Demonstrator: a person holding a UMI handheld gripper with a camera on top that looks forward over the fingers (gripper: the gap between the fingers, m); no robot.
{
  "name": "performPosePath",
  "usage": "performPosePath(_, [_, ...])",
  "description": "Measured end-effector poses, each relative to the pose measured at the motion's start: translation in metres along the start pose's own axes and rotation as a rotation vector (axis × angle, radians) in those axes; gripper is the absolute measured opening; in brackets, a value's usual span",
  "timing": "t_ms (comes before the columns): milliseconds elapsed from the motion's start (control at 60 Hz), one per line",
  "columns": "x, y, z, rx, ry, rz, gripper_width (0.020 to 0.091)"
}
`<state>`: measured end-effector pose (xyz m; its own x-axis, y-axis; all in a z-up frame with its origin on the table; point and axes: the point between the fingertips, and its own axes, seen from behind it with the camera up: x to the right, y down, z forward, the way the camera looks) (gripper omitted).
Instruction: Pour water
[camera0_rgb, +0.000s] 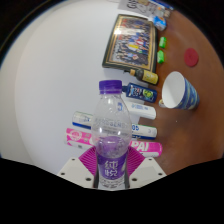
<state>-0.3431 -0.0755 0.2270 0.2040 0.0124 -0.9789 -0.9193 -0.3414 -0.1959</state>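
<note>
A clear plastic water bottle (111, 125) with a purple cap and a purple label stands upright between my fingers. Both pink pads (85, 155) press against its lower body, so my gripper (110, 165) is shut on the bottle. Beyond it and to the right, a blue-and-white paper cup (179, 91) rests on the white table (50, 90), tilted in this view with its open mouth showing. The bottle's base is hidden behind the gripper body.
Flat snack packets (140, 93) and a pink-and-white pack (80, 132) lie just behind the bottle. Farther off lie a framed picture or box (132, 41), a yellow-green item (148, 75) and a red disc (192, 56).
</note>
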Motion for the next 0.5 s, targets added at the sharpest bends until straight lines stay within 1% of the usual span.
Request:
performPosePath(217, [0.017, -0.032, 0.027, 0.003, -0.065, 0.426, 0.0343])
performPosePath(317, [0.026, -0.048, 0.032, 0.029, -0.087, 0.593, 0.0342])
performPosePath(400, [0.033, -0.057, 0.031, 0.045, -0.098, 0.674, 0.0341])
performPosePath(500, [0.038, -0.057, 0.035, 0.031, -0.097, 0.713, 0.0343])
